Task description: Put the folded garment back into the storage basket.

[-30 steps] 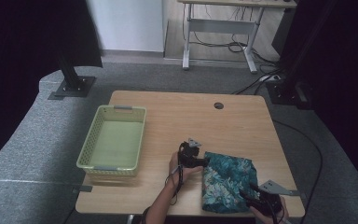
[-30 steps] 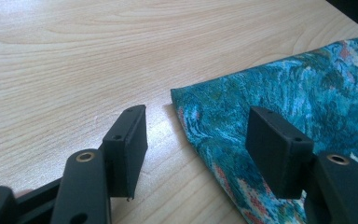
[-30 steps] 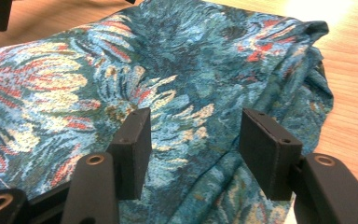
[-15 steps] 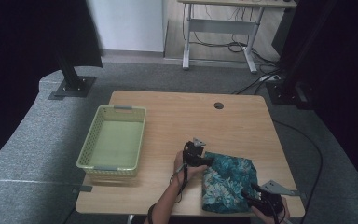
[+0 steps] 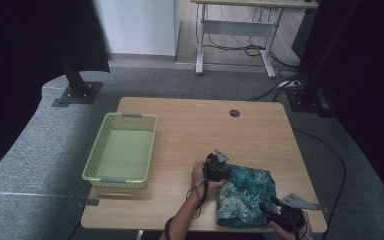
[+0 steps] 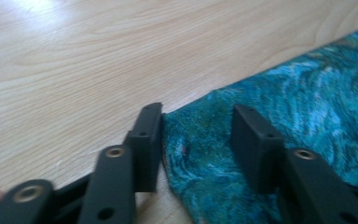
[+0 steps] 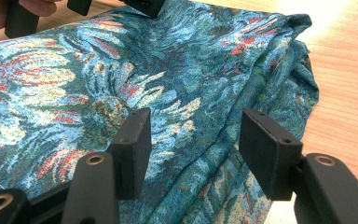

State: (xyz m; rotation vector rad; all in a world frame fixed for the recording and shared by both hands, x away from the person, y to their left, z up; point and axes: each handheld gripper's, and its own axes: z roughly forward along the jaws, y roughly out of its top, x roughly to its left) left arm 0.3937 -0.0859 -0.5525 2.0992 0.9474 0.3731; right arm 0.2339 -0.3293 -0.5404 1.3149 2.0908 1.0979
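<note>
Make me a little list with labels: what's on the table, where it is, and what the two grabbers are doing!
cloth: folded, teal flower pattern, near right part of the table
basket: light green, at the table's left, nothing inside
left gripper: at the cloth's corner, jaws have just been closing, corner between them, pads not pressing yet
right gripper: open, jaws over the cloth's near folded edge

One folded teal floral cloth (image 5: 244, 196) counted on the tabletop (image 5: 190, 125), one pale green basket (image 5: 121, 151) counted beside it, two sets of tongs counted, left (image 5: 223, 171), right (image 5: 272, 206), one round hole (image 5: 234, 113) counted.
</note>
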